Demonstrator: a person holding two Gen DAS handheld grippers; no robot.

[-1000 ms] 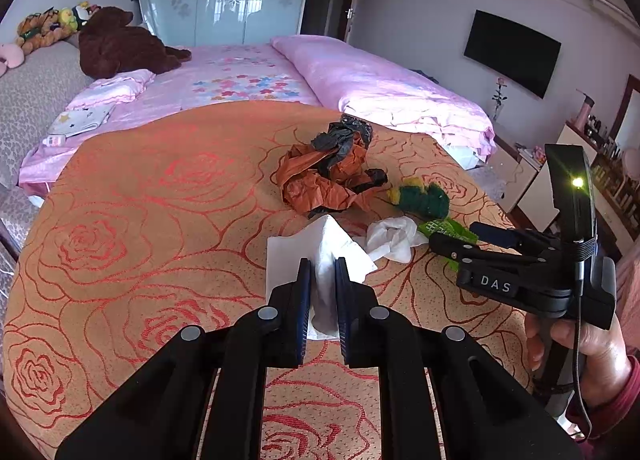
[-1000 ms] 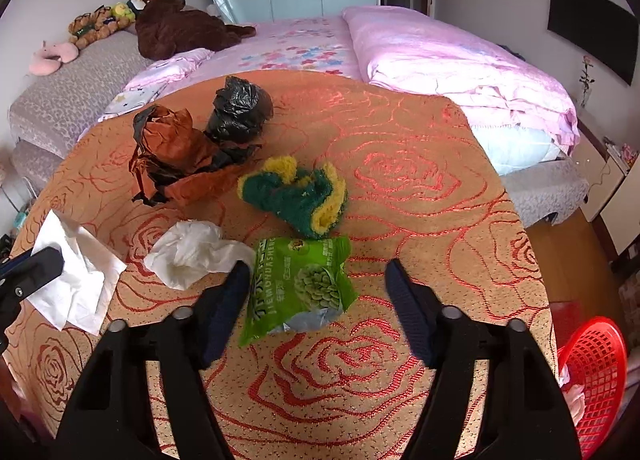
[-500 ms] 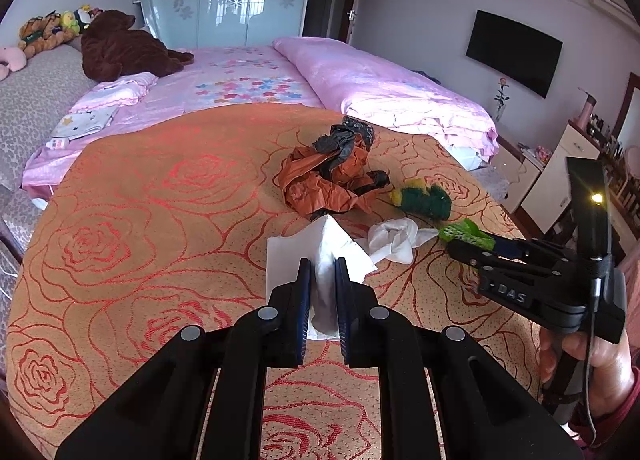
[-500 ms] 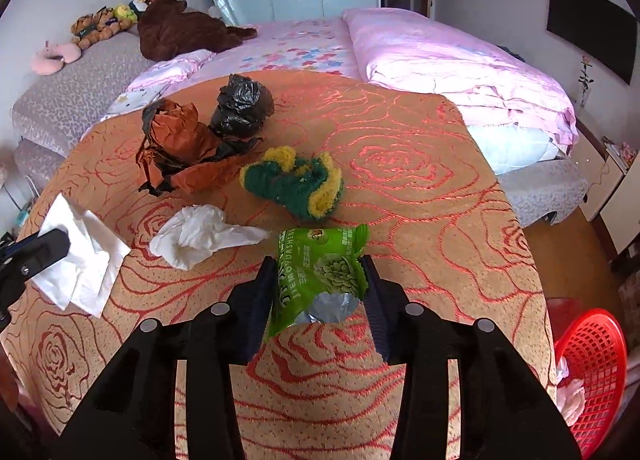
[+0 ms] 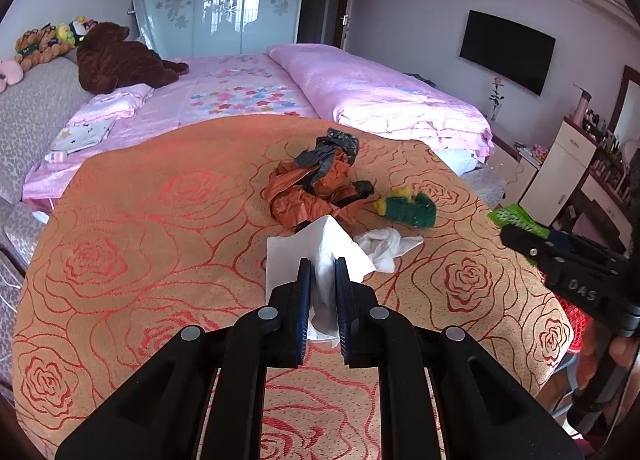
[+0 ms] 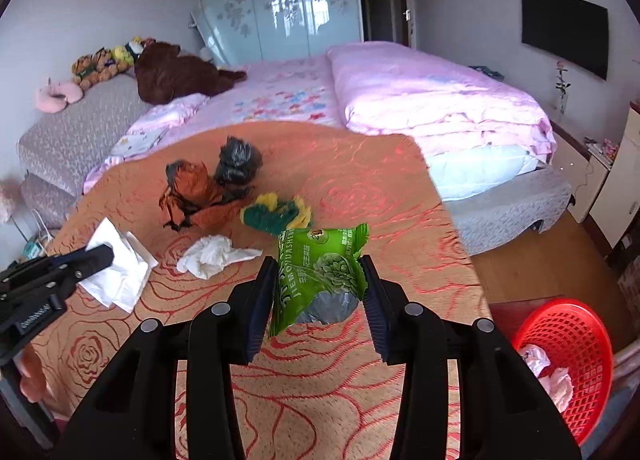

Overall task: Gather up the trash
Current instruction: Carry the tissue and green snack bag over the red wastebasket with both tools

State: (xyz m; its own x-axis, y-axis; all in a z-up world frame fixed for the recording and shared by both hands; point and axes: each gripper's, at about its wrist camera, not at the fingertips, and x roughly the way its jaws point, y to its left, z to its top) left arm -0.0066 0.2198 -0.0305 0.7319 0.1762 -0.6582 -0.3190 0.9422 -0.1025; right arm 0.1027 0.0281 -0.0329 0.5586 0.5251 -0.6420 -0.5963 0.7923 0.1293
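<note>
My left gripper (image 5: 323, 264) is shut on a white tissue (image 5: 320, 240), which stands up between its pads over the orange rose bedspread (image 5: 160, 244). My right gripper (image 6: 320, 260) is shut on a green snack packet (image 6: 320, 276) and holds it above the bedspread. In the left wrist view the packet (image 5: 514, 218) shows at the right edge. Still lying on the bedspread are a crumpled white tissue (image 6: 210, 256), a green and yellow sponge (image 6: 276, 214), an orange bag (image 6: 192, 192) and a black bag (image 6: 238, 160).
A red plastic basket (image 6: 568, 356) with crumpled paper in it stands on the wooden floor at the lower right. A pink bed (image 6: 420, 100) with soft toys lies behind. Cabinets (image 5: 560, 168) line the right wall.
The right gripper's jaws closed on the green packet and lifted it off the bedspread, shifting right. The left gripper kept still with its tissue.
</note>
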